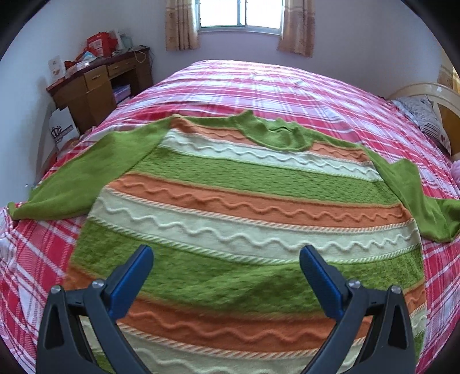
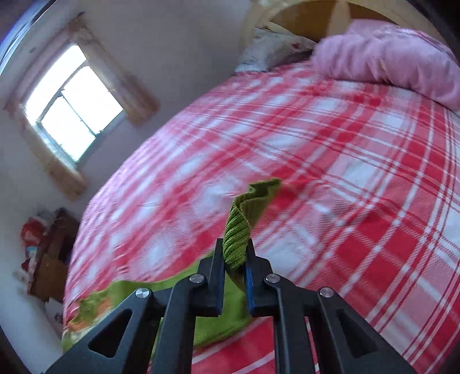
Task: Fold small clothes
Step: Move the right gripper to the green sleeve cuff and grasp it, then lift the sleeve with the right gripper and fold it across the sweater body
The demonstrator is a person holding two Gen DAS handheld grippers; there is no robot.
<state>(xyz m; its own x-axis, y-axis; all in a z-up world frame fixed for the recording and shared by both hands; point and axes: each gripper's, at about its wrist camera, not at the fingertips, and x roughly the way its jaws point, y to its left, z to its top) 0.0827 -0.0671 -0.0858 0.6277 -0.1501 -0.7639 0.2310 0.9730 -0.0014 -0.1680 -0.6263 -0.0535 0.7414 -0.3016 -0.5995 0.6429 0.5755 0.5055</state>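
A small knitted sweater [image 1: 241, 201] with green, orange and cream stripes lies spread flat on the bed, neck towards the window and green sleeves out to both sides. My left gripper [image 1: 227, 256] hovers open over its lower half with nothing between the blue pads. In the right wrist view my right gripper [image 2: 235, 253] is shut on the ribbed green cuff of the sleeve [image 2: 238, 233], which stands up out of the jaws, lifted off the bedspread. The rest of that sleeve trails down to the left under the gripper.
The bed has a red and white plaid cover [image 1: 258, 83]. A pink quilt [image 2: 388, 60] and a pillow [image 2: 273, 46] lie at the headboard end. A cluttered wooden desk [image 1: 97, 83] stands by the wall left of the bed, below a curtained window [image 1: 240, 14].
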